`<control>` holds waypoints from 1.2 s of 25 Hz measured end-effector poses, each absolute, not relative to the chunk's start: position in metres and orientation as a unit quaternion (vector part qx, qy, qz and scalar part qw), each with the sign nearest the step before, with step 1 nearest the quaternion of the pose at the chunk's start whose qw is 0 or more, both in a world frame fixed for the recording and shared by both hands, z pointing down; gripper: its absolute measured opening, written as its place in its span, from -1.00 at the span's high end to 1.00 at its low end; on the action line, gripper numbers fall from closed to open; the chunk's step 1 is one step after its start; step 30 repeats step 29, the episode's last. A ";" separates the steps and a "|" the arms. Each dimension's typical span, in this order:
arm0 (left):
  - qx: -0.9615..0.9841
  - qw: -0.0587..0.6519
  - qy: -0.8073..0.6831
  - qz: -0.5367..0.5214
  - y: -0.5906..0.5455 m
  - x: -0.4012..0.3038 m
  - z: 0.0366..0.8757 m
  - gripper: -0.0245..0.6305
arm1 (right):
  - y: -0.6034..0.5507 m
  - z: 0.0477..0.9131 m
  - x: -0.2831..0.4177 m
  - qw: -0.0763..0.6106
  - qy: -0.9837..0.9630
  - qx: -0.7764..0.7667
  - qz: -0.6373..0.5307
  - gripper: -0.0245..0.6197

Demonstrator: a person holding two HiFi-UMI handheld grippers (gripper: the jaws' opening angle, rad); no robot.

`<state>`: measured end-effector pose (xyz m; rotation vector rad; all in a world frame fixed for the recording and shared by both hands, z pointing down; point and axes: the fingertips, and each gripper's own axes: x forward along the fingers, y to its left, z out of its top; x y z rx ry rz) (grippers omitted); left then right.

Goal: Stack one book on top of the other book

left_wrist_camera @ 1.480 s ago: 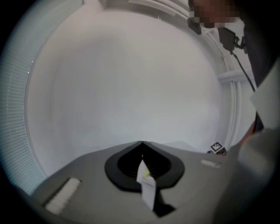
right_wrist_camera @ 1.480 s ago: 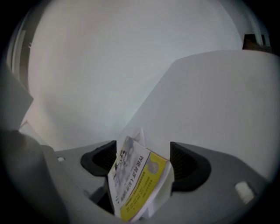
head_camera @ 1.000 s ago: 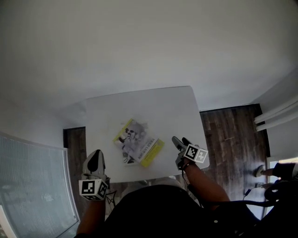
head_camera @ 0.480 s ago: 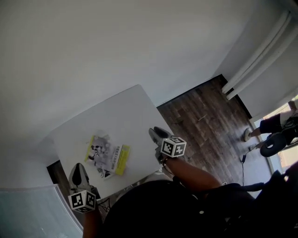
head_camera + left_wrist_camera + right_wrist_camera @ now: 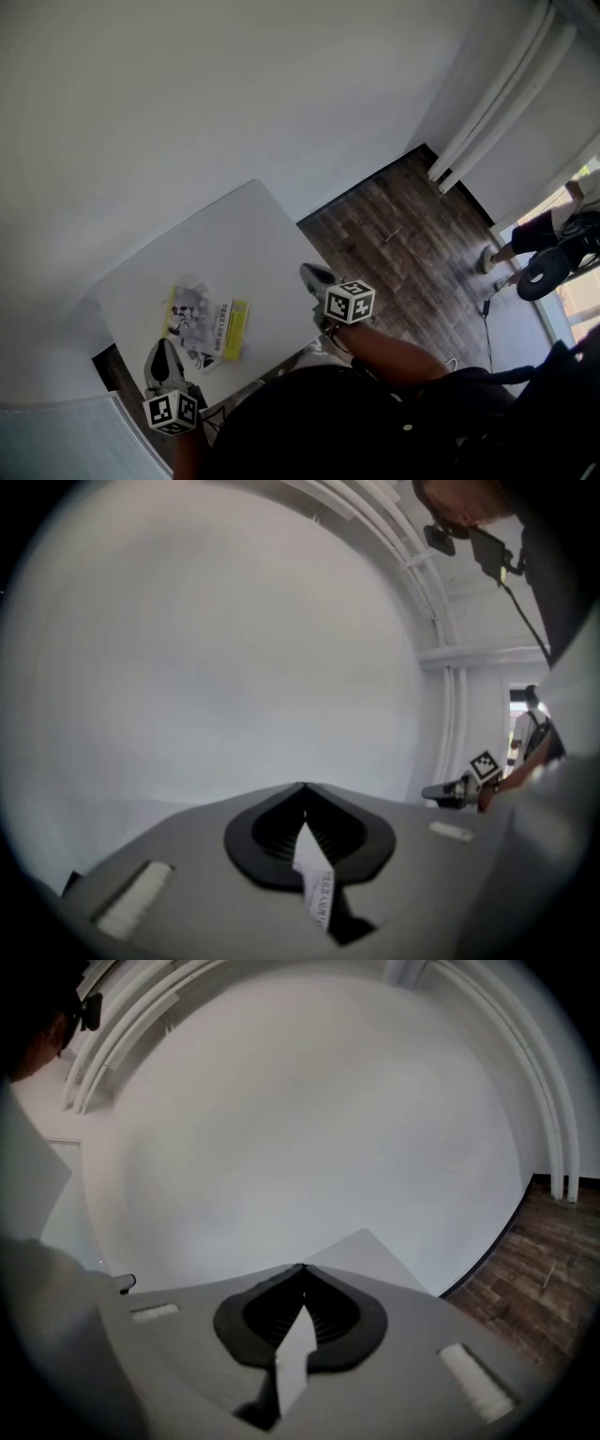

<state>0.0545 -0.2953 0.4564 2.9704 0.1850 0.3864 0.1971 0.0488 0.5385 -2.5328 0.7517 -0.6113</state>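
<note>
I observed the left tool (image 5: pixel 164 359) with its jaws drawn fully together and nothing between them. It was held near the front edge of the desk (image 5: pixel 253 234). The right tool (image 5: pixel 317 277) was likewise closed tight and empty, held off the desk's right edge above the wooden floor (image 5: pixel 403 234).

The task's things lay on the near left part of the desk. The grey-covered book (image 5: pixel 190 321) rested on the yellow book (image 5: pixel 235 330), offset so that a yellow strip showed along one side. I judged the stacking complete.

Hazards from this state:
1. The left tool was just beside the stack. A careless sweep would push the grey-covered book off its partner.
2. The stack sat near the desk's front edge, so a knock from either tool could send it over.
3. The offset reduced the overlap, so a jolt to the desk might slide the grey-covered book further.
</note>
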 end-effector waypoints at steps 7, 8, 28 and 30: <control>0.985 0.071 0.086 0.129 -0.295 0.060 0.467 0.91 | 0.047 0.547 0.185 0.218 0.273 -0.910 -0.223 0.92; 0.985 0.068 0.090 0.129 -0.295 0.059 0.465 0.91 | 0.046 0.544 0.183 0.220 0.274 -0.910 -0.220 0.92; 0.979 0.061 0.122 0.150 -0.353 0.029 0.462 0.91 | -0.005 0.530 0.142 0.336 0.248 -0.888 -0.192 0.92; 0.979 0.057 0.123 0.154 -0.357 0.026 0.460 0.91 | -0.010 0.530 0.139 0.340 0.248 -0.887 -0.193 0.92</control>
